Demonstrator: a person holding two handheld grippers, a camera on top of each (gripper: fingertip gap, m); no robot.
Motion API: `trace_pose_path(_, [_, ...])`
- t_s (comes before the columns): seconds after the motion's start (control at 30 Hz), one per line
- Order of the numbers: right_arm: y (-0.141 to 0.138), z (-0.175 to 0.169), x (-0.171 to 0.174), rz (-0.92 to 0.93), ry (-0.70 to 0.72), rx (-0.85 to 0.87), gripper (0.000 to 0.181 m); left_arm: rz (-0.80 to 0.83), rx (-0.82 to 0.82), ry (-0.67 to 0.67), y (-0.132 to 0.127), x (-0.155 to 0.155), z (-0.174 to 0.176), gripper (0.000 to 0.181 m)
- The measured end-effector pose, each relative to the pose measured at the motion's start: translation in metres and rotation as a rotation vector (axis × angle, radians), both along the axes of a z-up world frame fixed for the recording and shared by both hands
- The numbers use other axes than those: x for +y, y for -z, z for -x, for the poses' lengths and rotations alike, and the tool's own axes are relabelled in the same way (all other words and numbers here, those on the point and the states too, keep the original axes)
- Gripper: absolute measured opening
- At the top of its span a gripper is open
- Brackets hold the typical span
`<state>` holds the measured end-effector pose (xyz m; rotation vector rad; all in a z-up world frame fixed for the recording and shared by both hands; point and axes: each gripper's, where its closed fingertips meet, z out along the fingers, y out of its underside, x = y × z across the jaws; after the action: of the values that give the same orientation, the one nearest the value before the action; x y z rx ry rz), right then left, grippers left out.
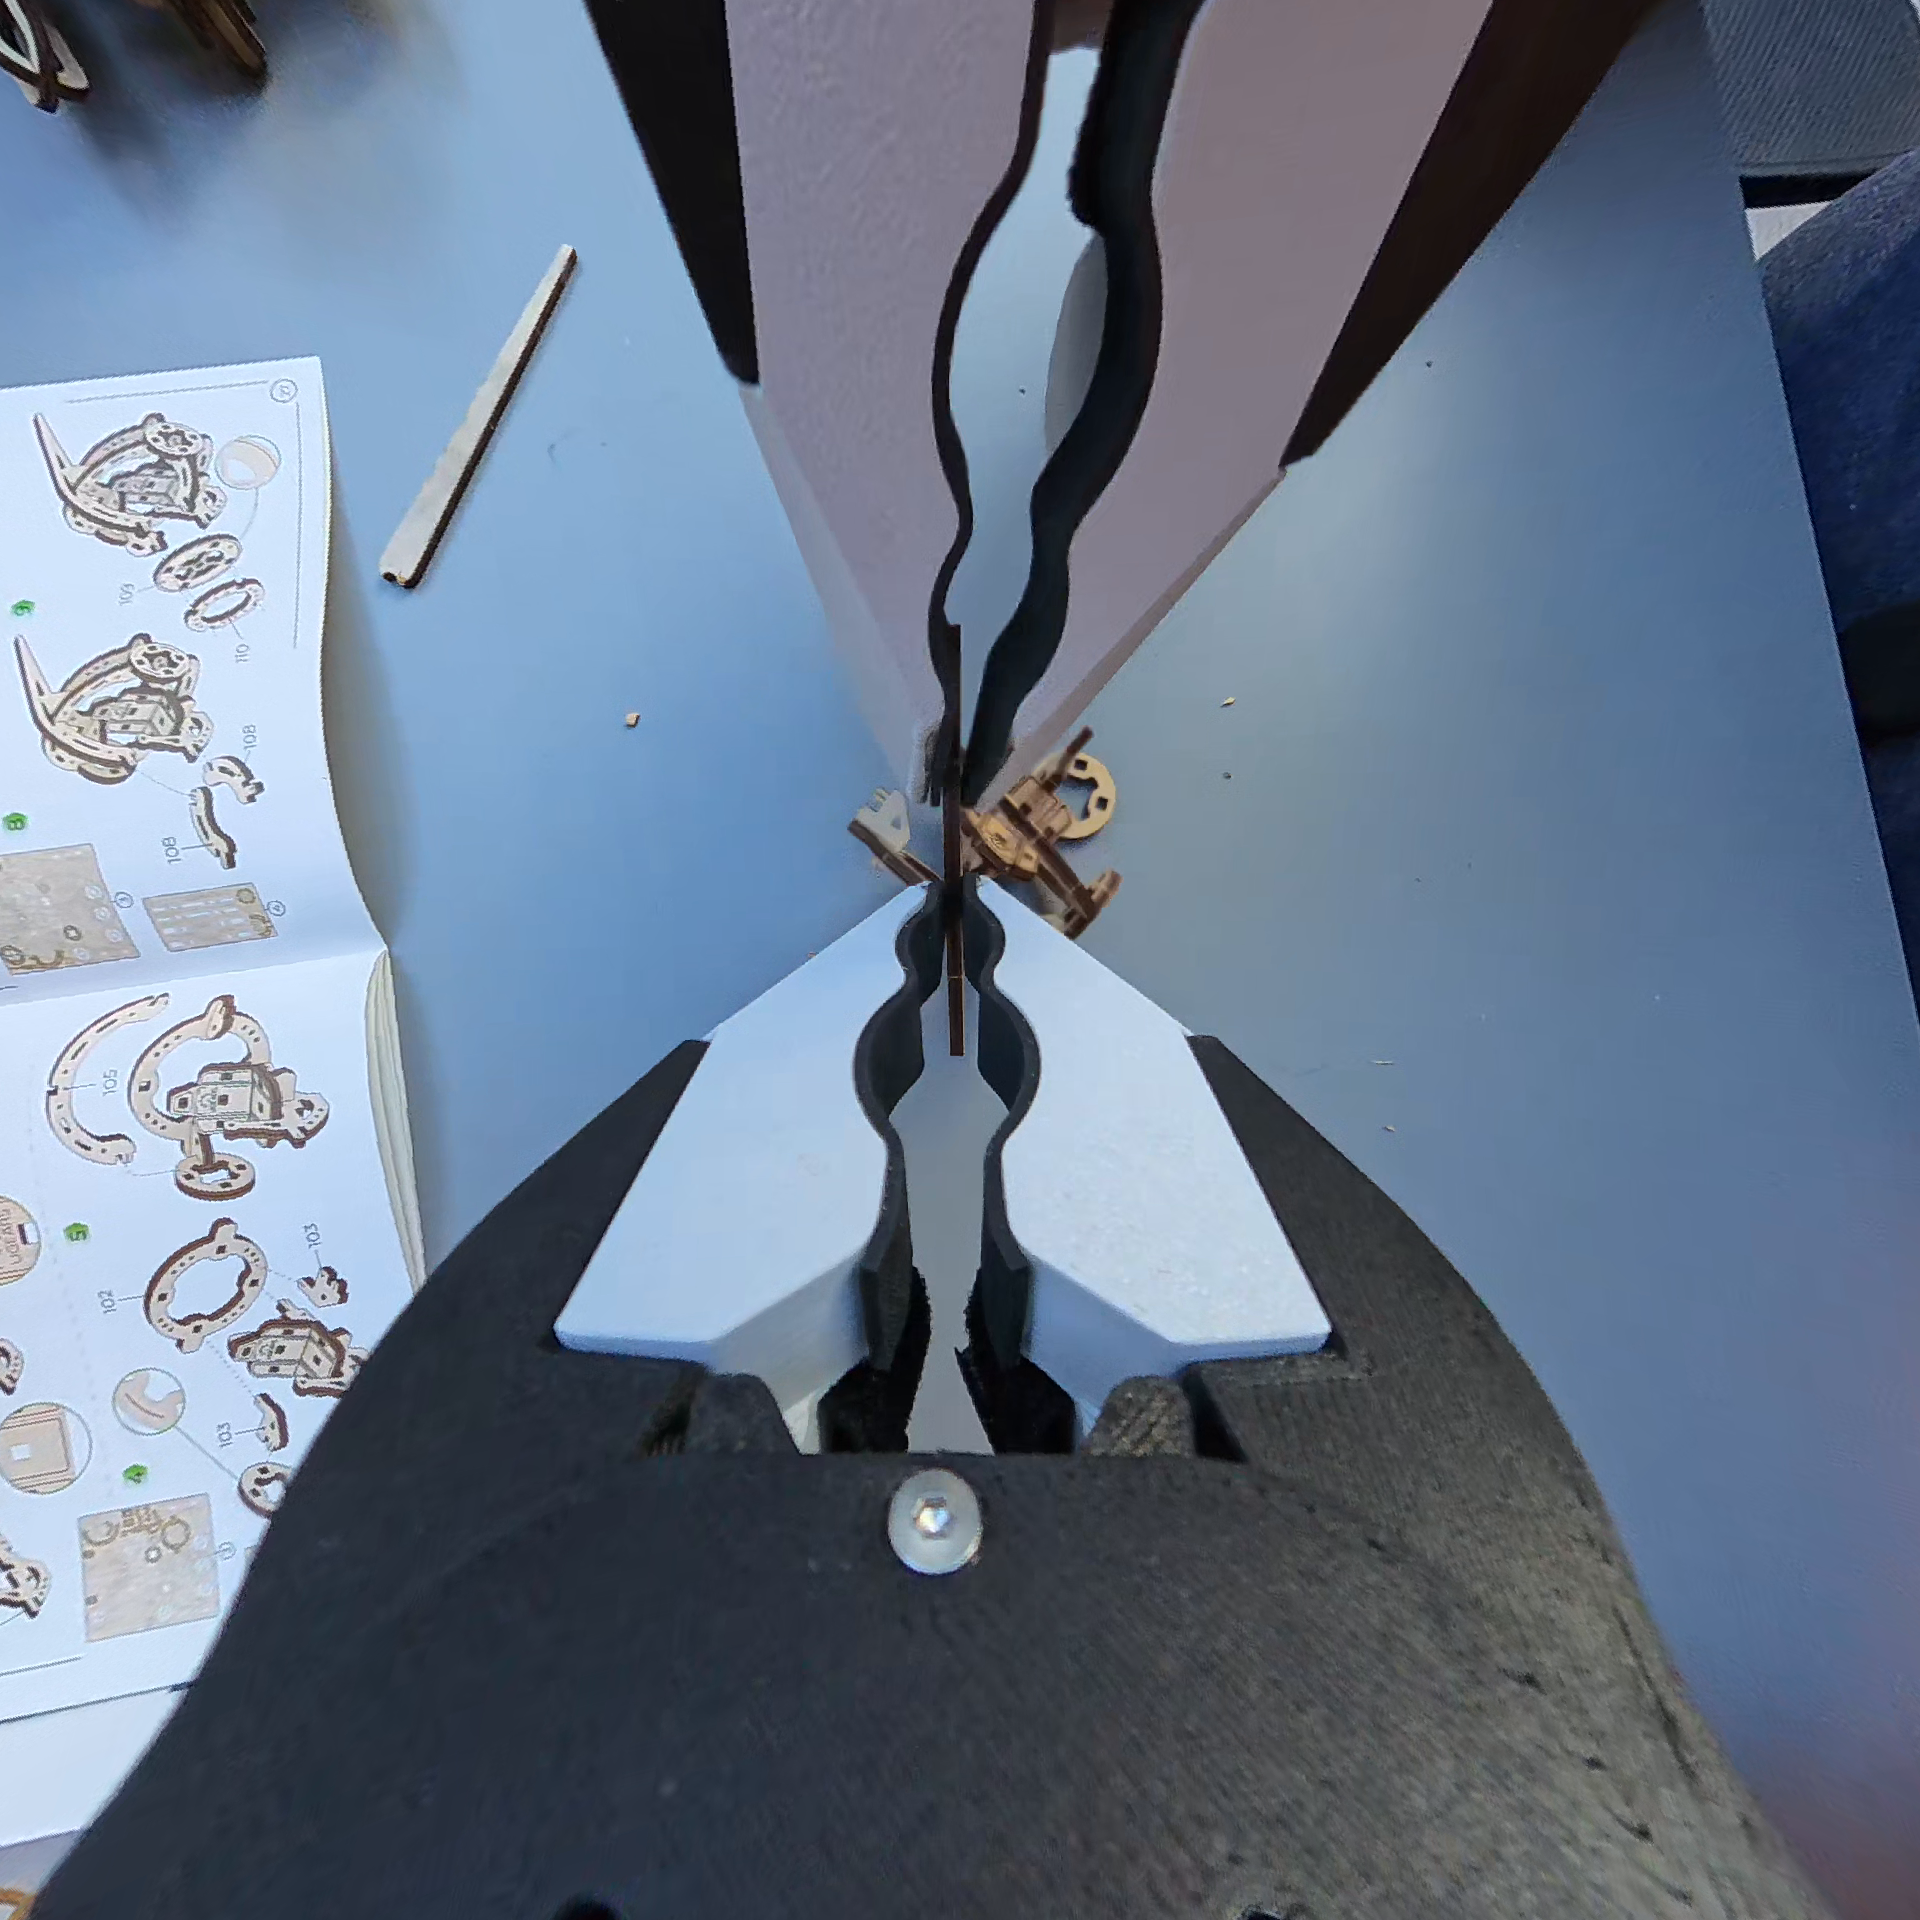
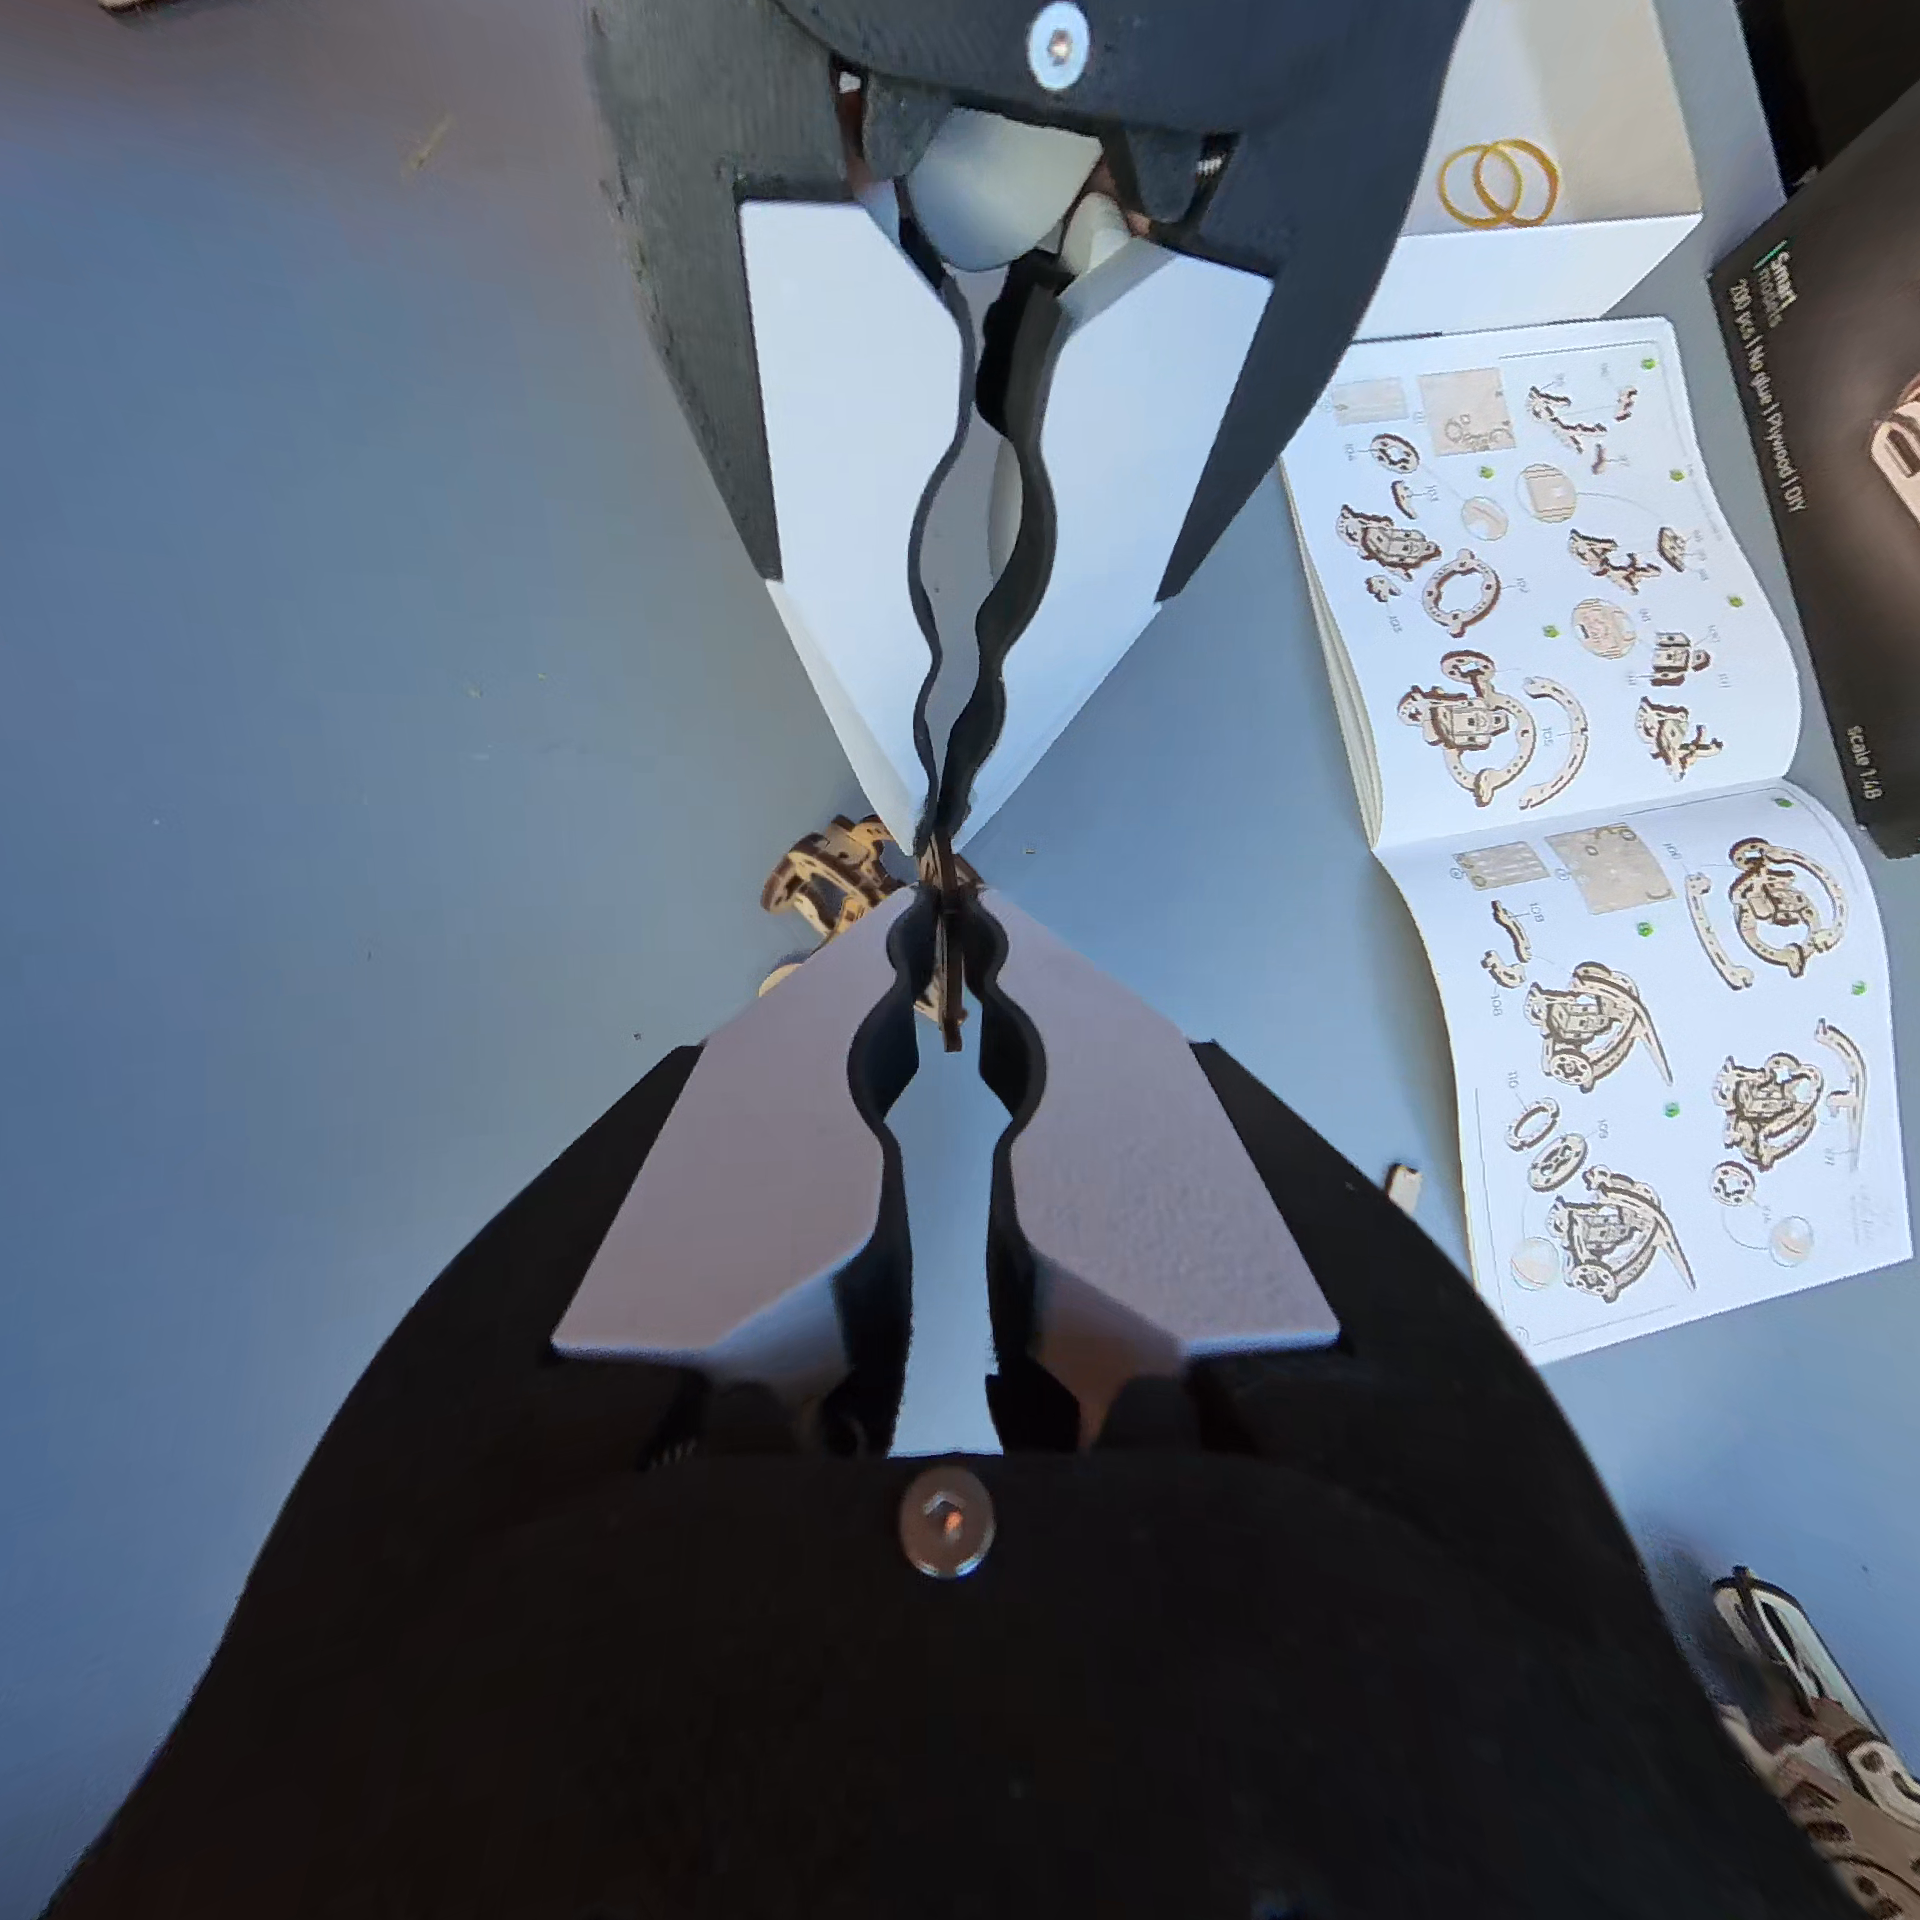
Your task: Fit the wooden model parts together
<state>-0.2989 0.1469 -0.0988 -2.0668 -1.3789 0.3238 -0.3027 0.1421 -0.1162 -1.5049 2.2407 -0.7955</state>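
Note:
My two grippers meet tip to tip above the grey-blue table (image 1: 1455,727). My left gripper (image 1: 951,896) has white fingers and is shut on a thin flat wooden part (image 1: 954,987), seen edge-on between its black pads. My right gripper (image 2: 941,906) comes from the top in the left wrist view (image 1: 951,771). It is shut on a wooden piece (image 2: 948,1003) of the small wooden model (image 2: 831,883). The model sticks out beside the tips, also in the left wrist view (image 1: 1039,831). The left gripper (image 2: 935,831) enters the right wrist view from above. The joint itself is hidden by the tips.
An open instruction booklet (image 1: 177,935) (image 2: 1579,831) lies on the table. A wooden stick (image 1: 478,416) lies beside it. A black box (image 2: 1829,499), a white box (image 2: 1558,270) with yellow rubber bands (image 2: 1496,182), another wooden model (image 2: 1808,1725) and a small wooden bit (image 2: 1403,1184) are to the right.

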Motion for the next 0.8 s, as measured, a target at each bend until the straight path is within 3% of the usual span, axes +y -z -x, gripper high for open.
trace_pose_path(0.03, [0.0,0.0,0.001,0.001,0.013,0.013,0.002,-0.004,-0.002,-0.001,0.0,0.001,0.0,0.001])
trace_pose_path(0.13, [0.0,0.0,0.001,-0.004,0.042,0.046,0.001,-0.009,-0.014,-0.019,-0.001,0.004,-0.001,0.002])
trace_pose_path(0.3, [-0.007,-0.002,0.002,-0.039,0.119,0.141,0.001,-0.015,-0.126,-0.157,-0.014,0.017,0.004,0.038])
trace_pose_path(0.4, [-0.007,-0.006,0.002,-0.028,0.163,0.184,0.001,0.097,-0.213,-0.263,-0.019,0.019,0.017,0.054])
trace_pose_path(0.57, [-0.011,-0.009,0.002,0.036,0.272,0.308,0.001,0.349,-0.313,-0.318,-0.012,0.003,0.022,0.058])
trace_pose_path(0.8, [-0.016,-0.015,-0.003,0.03,0.459,0.432,0.001,0.394,-0.257,-0.341,0.009,-0.008,0.01,0.058])
